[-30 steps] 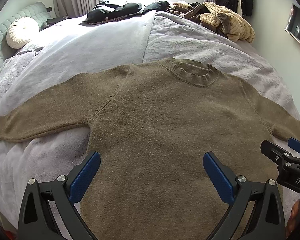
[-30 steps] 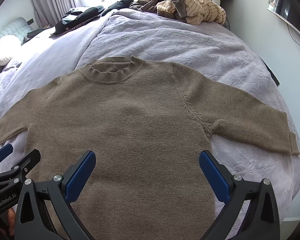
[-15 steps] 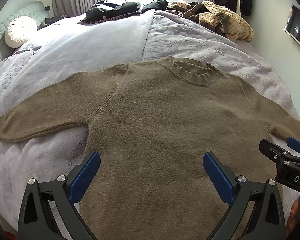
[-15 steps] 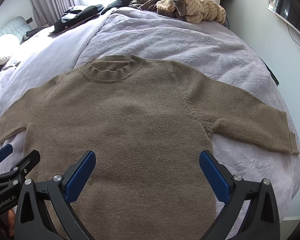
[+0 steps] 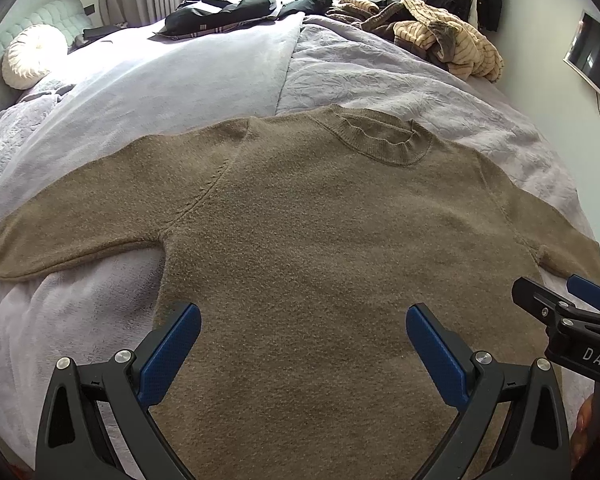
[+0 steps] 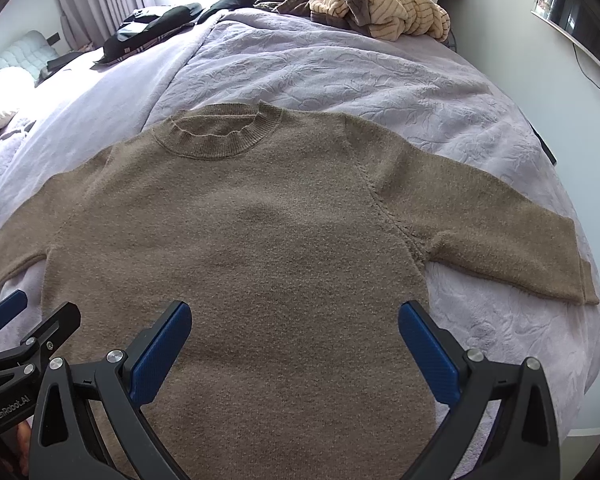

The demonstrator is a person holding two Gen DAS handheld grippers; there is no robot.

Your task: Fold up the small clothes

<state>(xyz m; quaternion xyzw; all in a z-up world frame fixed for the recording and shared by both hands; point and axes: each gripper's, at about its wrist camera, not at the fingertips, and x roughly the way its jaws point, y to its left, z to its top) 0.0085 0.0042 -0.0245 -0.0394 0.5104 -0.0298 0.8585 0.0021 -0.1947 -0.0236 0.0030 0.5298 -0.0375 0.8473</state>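
The left gripper [image 5: 303, 344] and right gripper [image 6: 294, 340] are hovering wide apart, gripping nothing, over the sweater [image 6: 236, 248], which is lying flat on the bed [image 6: 340, 76]; no fold looks begun.

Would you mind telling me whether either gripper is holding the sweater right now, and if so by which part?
Nothing is held. The left gripper and right gripper are both open above the brown sweater, which lies flat on the bed.

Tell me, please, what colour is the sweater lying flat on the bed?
The sweater is plain brownish olive, with a ribbed collar; the right wrist view shows it best.
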